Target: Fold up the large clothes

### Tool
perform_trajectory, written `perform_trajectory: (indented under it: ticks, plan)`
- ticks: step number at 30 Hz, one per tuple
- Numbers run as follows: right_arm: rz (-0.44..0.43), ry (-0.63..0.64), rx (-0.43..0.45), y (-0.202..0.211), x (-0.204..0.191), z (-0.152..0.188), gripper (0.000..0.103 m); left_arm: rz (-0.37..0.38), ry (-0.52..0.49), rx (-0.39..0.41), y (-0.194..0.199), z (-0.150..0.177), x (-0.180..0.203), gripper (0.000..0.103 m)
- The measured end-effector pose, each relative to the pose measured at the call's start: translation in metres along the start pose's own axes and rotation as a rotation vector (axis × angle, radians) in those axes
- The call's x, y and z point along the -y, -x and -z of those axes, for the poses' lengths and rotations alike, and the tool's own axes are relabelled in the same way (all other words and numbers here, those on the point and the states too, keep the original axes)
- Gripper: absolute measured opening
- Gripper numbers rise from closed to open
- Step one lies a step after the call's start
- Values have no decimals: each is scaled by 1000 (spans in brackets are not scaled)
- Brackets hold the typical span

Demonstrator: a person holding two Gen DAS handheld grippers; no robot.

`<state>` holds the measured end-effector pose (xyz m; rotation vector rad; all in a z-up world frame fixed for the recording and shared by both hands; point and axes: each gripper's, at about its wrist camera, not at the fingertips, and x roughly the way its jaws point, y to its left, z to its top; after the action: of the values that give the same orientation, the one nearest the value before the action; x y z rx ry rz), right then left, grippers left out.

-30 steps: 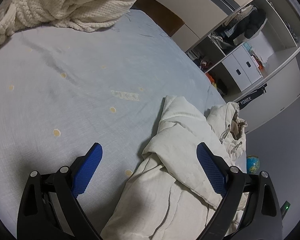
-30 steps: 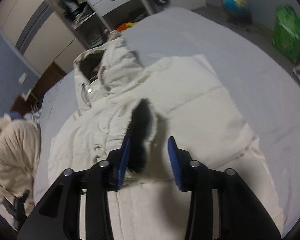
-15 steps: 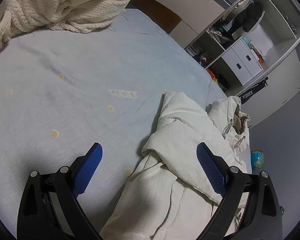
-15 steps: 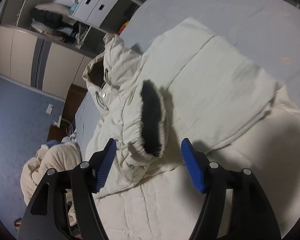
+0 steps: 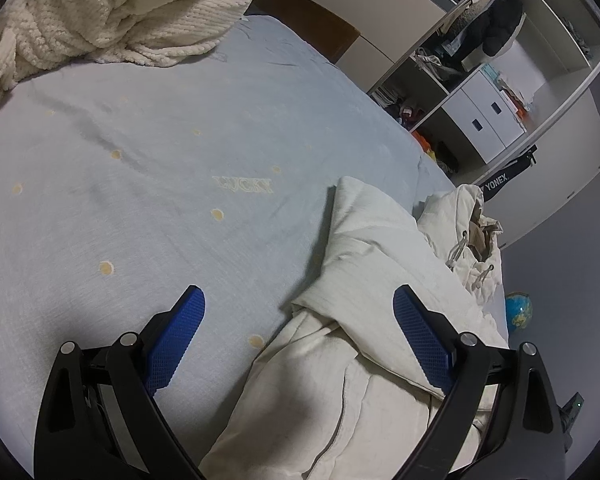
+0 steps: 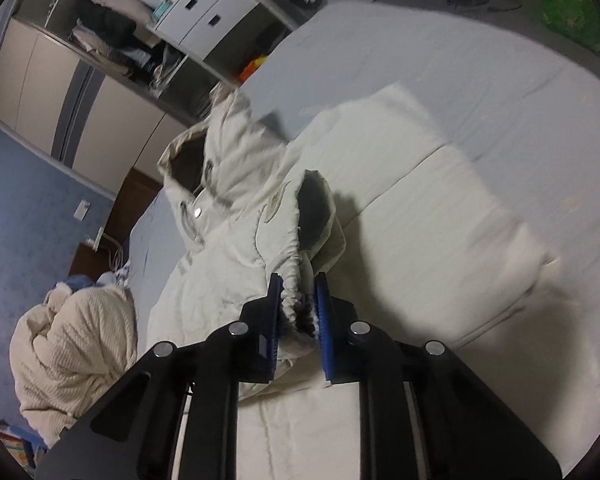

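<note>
Right gripper (image 6: 297, 312) fingers clamp the cream padded hooded jacket's (image 6: 420, 216) elasticated cuff (image 6: 294, 300) at 6 o'clock, for folding; left gripper (image 5: 296, 340) fingers apart, empty.

Cream-white jacket (image 6: 420, 208) with a dark grey cuff lining (image 6: 314, 216), spread over a pale blue bed sheet (image 5: 160, 184) dotted with small yellow spots and the word LUCKY. Beyond the jacket, an off-white ribbed knit blanket (image 5: 112, 12). Both claws carry blue cross-hatched pads (image 5: 176, 336) on black frames. Blue-and-yellow globe (image 5: 519, 312) past the jacket's hood.
</note>
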<state>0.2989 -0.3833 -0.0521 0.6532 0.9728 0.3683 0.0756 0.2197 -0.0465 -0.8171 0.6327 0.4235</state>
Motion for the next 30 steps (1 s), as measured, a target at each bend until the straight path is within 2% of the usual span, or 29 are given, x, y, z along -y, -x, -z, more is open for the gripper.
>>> perform_trajectory:
  ticks: [2, 5, 7, 8, 10, 15, 22, 30]
  plan:
    - [22, -12, -26, -5, 7, -1, 15, -1, -6, -1, 0, 0, 1, 91]
    - [96, -21, -93, -22, 16, 2, 22, -3, -13, -4, -1, 1, 3, 91]
    - [111, -17, -94, -23, 20, 4, 31, -2, -15, -3, -1, 1, 3, 91]
    - [110, -17, -94, -22, 22, 6, 32, -2, -16, -4, -1, 1, 3, 91]
    - [102, -15, -92, -17, 24, 8, 42, -3, -19, -6, -2, 1, 4, 91]
    - [97, 29, -82, 3, 31, 11, 54, -4, -42, -10, -2, 3, 9, 91]
    - [53, 110, -59, 45, 38, 17, 62, 19, -106, -13, 1, 7, 23, 95]
    - [34, 196, -66, 62, 45, 34, 73, 31, -263, -35, -1, 21, 55, 96]
